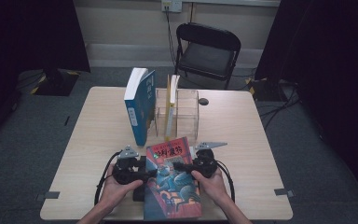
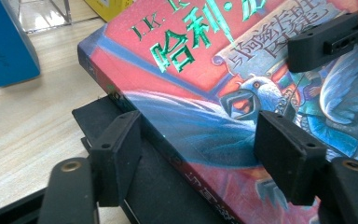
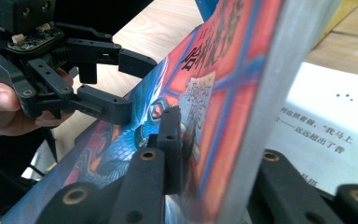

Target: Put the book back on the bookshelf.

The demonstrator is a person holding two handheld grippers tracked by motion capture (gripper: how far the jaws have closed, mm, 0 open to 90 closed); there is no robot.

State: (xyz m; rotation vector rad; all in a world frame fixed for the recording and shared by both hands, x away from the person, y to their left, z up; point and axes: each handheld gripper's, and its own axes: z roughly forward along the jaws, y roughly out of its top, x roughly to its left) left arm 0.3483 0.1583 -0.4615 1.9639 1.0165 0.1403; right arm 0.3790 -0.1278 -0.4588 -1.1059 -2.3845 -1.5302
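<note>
The red-covered book (image 1: 172,182) lies at the near edge of the desk (image 1: 242,140), just in front of the clear divider rack (image 1: 186,112) where a blue book (image 1: 140,105) and a thin yellow book (image 1: 171,107) already stand. The right gripper (image 3: 214,154) is clamped on the front cover alone, which stands lifted off the printed page beneath. The left gripper (image 2: 200,140) has its jaws apart, straddling the spine edge without pressing. I judge the risk is that pulling by the cover could bend or tear it, or let the pages sag open, while the ungripped spine slides toward the desk edge.
</note>
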